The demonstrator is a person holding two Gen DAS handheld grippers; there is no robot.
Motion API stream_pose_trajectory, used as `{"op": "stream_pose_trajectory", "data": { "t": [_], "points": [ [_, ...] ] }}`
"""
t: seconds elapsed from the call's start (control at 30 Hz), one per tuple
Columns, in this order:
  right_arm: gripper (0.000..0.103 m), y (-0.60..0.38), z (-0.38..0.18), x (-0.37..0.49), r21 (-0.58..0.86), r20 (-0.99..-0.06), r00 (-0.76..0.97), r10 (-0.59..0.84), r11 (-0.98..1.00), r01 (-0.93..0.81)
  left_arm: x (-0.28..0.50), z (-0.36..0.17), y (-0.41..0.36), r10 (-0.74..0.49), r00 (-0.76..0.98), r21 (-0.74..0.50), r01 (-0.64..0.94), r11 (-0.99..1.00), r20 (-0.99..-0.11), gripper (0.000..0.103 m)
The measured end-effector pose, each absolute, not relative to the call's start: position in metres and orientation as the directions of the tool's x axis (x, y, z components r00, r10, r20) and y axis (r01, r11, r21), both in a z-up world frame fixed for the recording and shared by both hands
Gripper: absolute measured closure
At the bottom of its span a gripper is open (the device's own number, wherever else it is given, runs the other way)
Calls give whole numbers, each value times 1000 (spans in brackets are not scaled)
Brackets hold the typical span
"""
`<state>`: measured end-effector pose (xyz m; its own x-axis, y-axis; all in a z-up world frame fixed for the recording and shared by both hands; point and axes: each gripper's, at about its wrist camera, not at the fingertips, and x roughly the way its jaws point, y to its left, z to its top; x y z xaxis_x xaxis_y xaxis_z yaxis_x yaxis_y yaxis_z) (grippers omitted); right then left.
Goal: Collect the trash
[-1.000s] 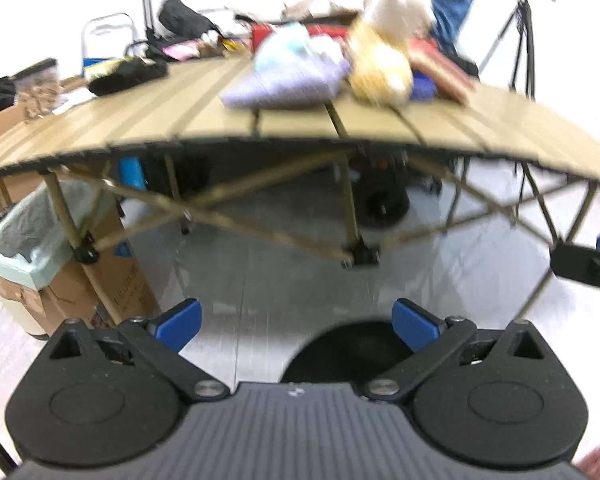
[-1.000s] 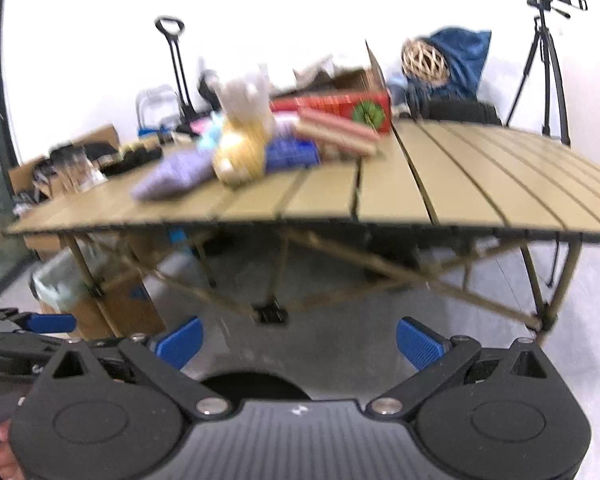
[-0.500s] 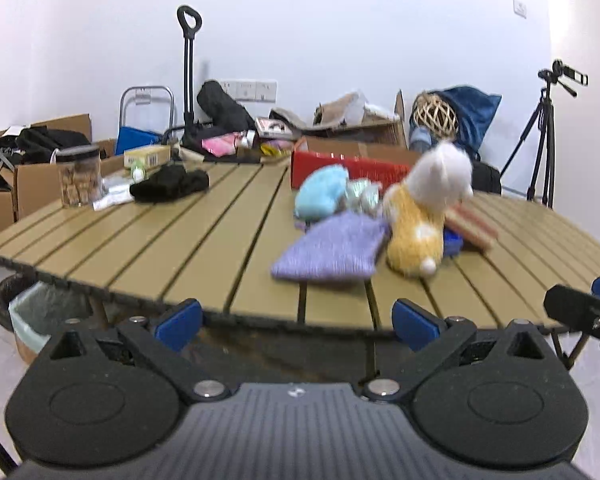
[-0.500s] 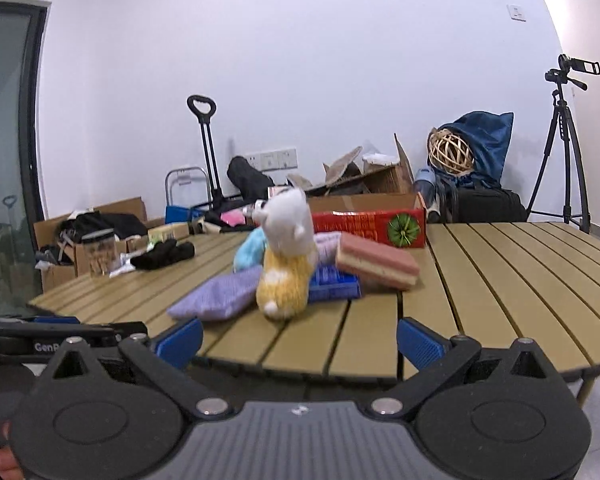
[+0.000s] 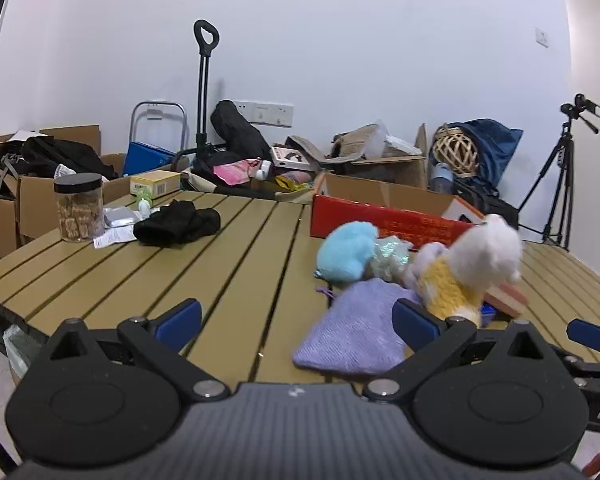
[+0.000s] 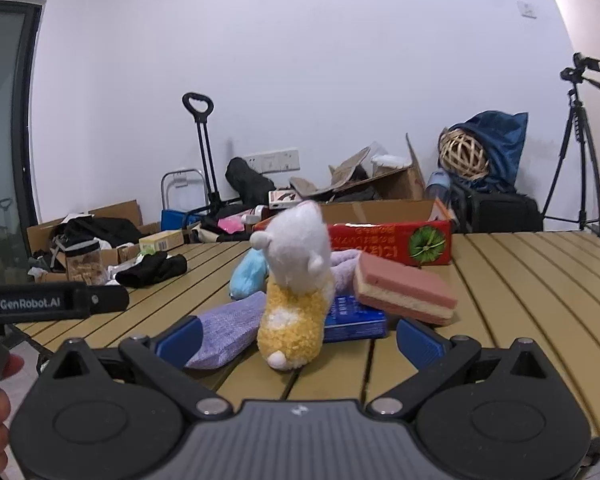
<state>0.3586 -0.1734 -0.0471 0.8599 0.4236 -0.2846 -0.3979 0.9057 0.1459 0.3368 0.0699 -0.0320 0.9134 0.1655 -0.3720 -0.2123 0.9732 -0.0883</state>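
Trash clutter sits mid-tabletop (image 5: pixel 228 264): red box (image 6: pixel 388 240) at twelve o'clock, purple pouch (image 5: pixel 356 336) at nine o'clock of the plush toy (image 6: pixel 296 300), pink sponge (image 6: pixel 404 292) at three o'clock. Left tongs (image 5: pixel 296 316) and right tongs (image 6: pixel 298 338) both gape empty, short of the pile.

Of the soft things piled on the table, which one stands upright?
The white-and-yellow plush toy. It stands up with its white head on top, while the purple pouch and the blue plush beside it lie flat on the table.
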Motion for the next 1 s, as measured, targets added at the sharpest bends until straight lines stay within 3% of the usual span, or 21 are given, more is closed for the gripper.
{"op": "stream_pose_trajectory", "data": {
  "t": [0.33, 0.6, 0.8, 1.0],
  "points": [
    [2, -135, -66, 412, 147, -367, 861, 351, 936, -320, 365, -46, 96, 186, 888, -123, -259, 958, -421, 0],
    [21, -118, -77, 430, 125, -394, 857, 331, 943, -307, 376, -54, 103, 194, 872, -133, -280, 951, -450, 0],
    [52, -114, -79, 433, 122, -396, 854, 336, 942, -314, 382, -54, 102, 202, 869, -129, -287, 949, -452, 0],
    [57, -114, -79, 429, 108, -376, 865, 331, 943, -314, 381, -55, 101, 199, 870, -134, -286, 949, -451, 0]
  ]
}}
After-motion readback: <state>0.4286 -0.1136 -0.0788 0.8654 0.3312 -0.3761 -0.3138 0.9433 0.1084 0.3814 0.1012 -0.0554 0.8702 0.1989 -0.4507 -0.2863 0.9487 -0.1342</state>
